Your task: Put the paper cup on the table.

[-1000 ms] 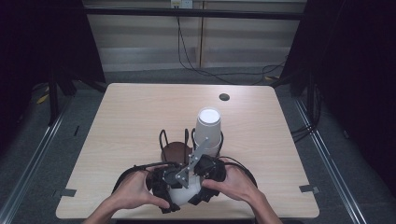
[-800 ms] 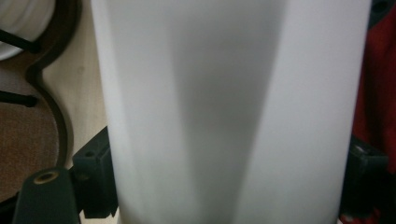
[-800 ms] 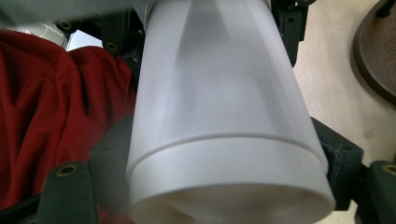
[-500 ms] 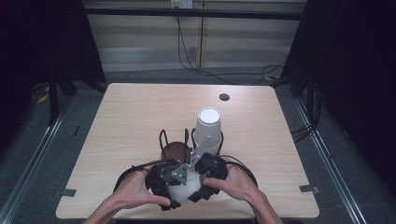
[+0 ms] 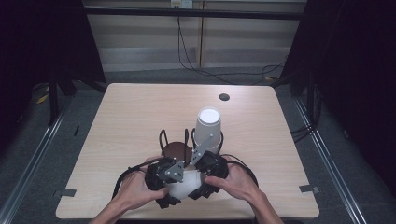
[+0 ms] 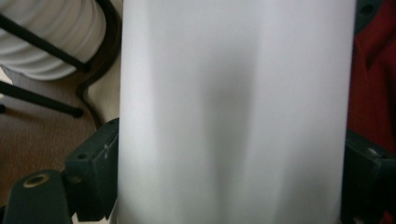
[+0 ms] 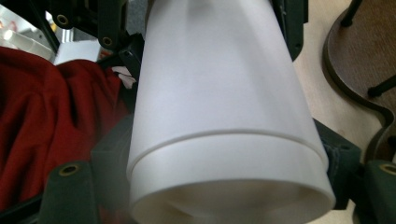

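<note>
Dark curtains close in around the wooden table point(image 5: 130, 121), and you work at its near edge. Your left gripper point(image 5: 170, 179) has the white cup point(image 6: 233, 112) between its jaws, which have just been opening. The cup wall meets both jaws, but whether they press I cannot tell. Your right gripper point(image 5: 210, 168) is clamped on the same cup from the other side, near its mouth.

If the left jaws let go fully, the cup hangs on one grip alone and may swing or slip onto the table. Squeeze harder to compensate and you may dent the thin wall. The wire rack point(image 5: 175, 149) stands just beyond, and the cup stack point(image 5: 208, 126) on it is near enough for a gripper to knock.

A ridge runs around the cup near its mouth. It may be a second cup nested inside, but that stays unclear. From above, your hands and the gripper bodies hide both sets of jaws. Red cloth point(image 7: 42, 116) beside the cup is cut off.
</note>
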